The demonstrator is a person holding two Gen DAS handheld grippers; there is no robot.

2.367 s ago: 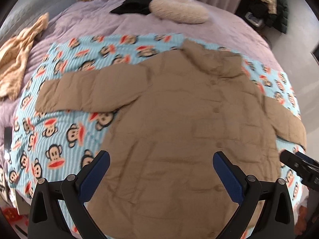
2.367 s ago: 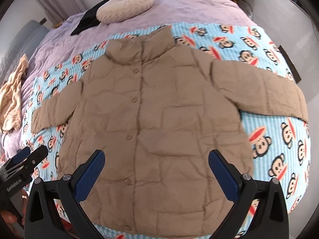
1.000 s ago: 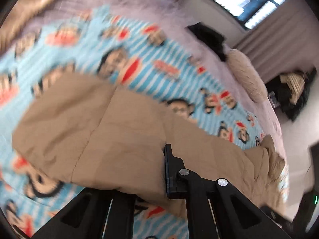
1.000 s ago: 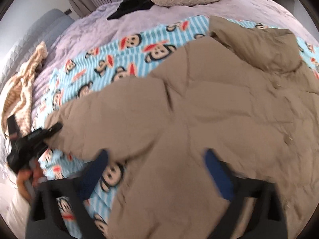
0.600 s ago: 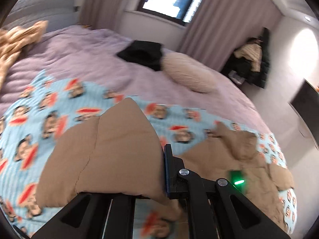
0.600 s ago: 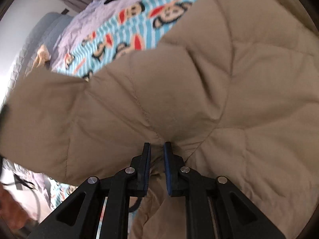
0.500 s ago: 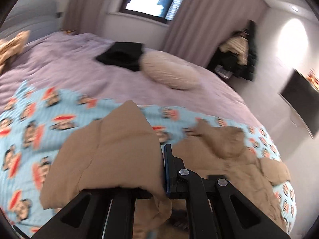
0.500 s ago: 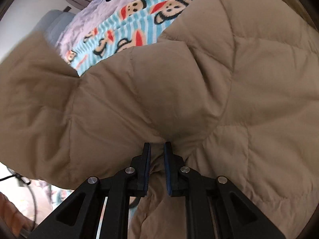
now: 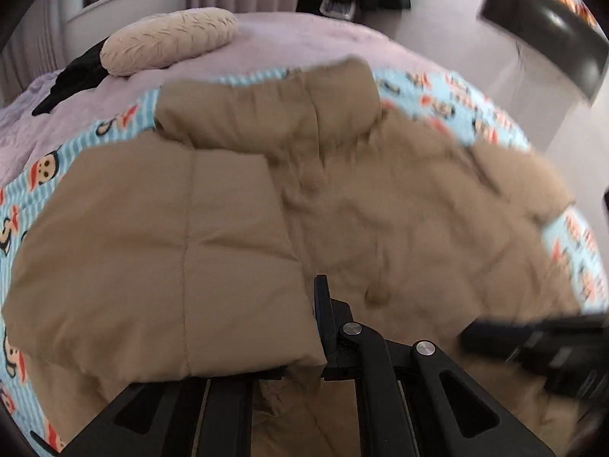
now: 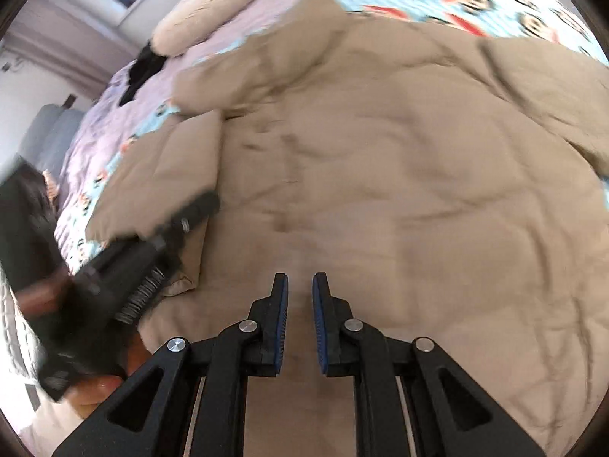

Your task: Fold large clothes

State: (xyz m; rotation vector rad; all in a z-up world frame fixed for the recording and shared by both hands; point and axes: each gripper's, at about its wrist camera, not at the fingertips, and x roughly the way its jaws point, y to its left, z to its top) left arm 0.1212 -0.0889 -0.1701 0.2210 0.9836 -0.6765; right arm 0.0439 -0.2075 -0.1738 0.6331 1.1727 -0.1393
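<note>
A tan puffer jacket (image 9: 399,209) lies front up on a blue monkey-print blanket (image 9: 38,167) on the bed. My left gripper (image 9: 304,304) holds the cuff of one sleeve (image 9: 171,247), which is folded in over the jacket's chest. The cuff drapes over and hides one finger, and the jaws are opening. The right wrist view shows the same jacket (image 10: 380,171), with the left gripper (image 10: 167,228) blurred at that sleeve (image 10: 163,175). My right gripper (image 10: 299,285) hovers over the jacket's front, its jaws nearly together with nothing between them.
A cream pillow (image 9: 167,42) and a black garment (image 9: 76,76) lie on the lilac bedcover at the far side. A dark screen (image 9: 544,19) hangs on the wall at the right. A person's hand (image 10: 102,384) grips the left tool.
The left gripper has carried the sleeve from the blanket's side across onto the jacket's chest. The right gripper closed on fabric near the shoulder, then came off it and now stands over the front.
</note>
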